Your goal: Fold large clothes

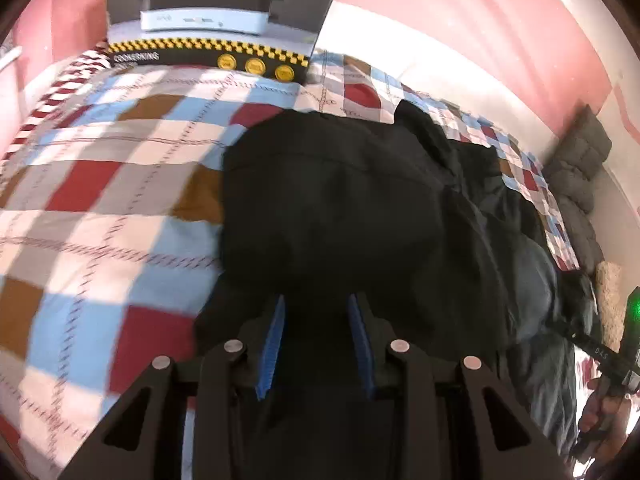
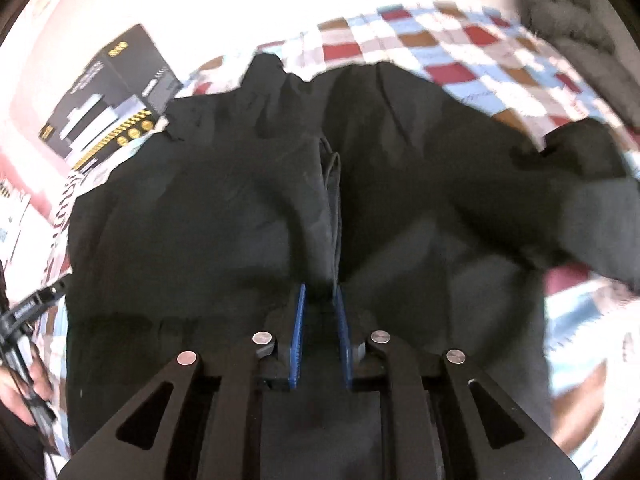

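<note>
One black garment (image 1: 340, 208) lies spread over one checked bedspread (image 1: 100, 184) of red, blue, brown and white squares, filling the middle and right of the left wrist view and nearly the whole centre of the right wrist view. One dark appliance box (image 1: 224, 12) printed with a white cooker stands at the upper left of both frames.

The left gripper (image 1: 316, 308) sits at the lower centre of its frame, its two blue pads set apart with a wide gap; black cloth lies between and under them, but whether it is gripped cannot be told. The right gripper (image 2: 320, 296) has its two blue pads drawn narrow, pinching a raised fold of the garment that runs up the middle of its frame.

Only the left wrist view shows the grey quilted cushions (image 1: 580, 160) at the right edge, a bluish part of the cloth at lower right, and a green light beside a hand (image 1: 604, 412). Only the right wrist view shows the garment's spread far corner at the right.
</note>
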A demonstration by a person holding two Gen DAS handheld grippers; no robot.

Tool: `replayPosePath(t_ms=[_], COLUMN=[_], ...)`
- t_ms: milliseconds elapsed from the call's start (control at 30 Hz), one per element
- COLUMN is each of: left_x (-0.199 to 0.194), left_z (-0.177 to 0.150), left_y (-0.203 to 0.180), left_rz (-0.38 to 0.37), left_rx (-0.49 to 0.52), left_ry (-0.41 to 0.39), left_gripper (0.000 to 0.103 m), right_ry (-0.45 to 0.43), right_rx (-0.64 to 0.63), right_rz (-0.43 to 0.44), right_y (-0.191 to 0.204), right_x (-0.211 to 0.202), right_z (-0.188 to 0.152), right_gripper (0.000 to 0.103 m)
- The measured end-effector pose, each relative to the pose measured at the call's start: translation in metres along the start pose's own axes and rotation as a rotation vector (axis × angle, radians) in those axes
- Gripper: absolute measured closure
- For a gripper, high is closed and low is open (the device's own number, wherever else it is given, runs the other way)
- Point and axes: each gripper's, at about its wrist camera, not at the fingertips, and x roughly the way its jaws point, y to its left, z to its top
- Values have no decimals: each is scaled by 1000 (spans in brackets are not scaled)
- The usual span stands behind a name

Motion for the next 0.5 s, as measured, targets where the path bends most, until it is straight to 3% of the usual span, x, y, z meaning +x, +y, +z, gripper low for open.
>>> replayPosePath(t_ms=[233,333,500], left_x=[-84,-109,-143], left_z=[-51,-72,-104], left_y=[-9,-25,-55], left_rz=[4,2,-26], left_rx=[28,46,79], left_ry=[-46,-49,-41], left_gripper=[68,67,65], right_ry=[-62,-58,-64], right_rx=[13,18,-6], right_rz=[8,21,33], right_y=[-9,-6,4], right_x=[-77,-99,-137], right_z=[-57,-80,-108], right_gripper=[81,72,71])
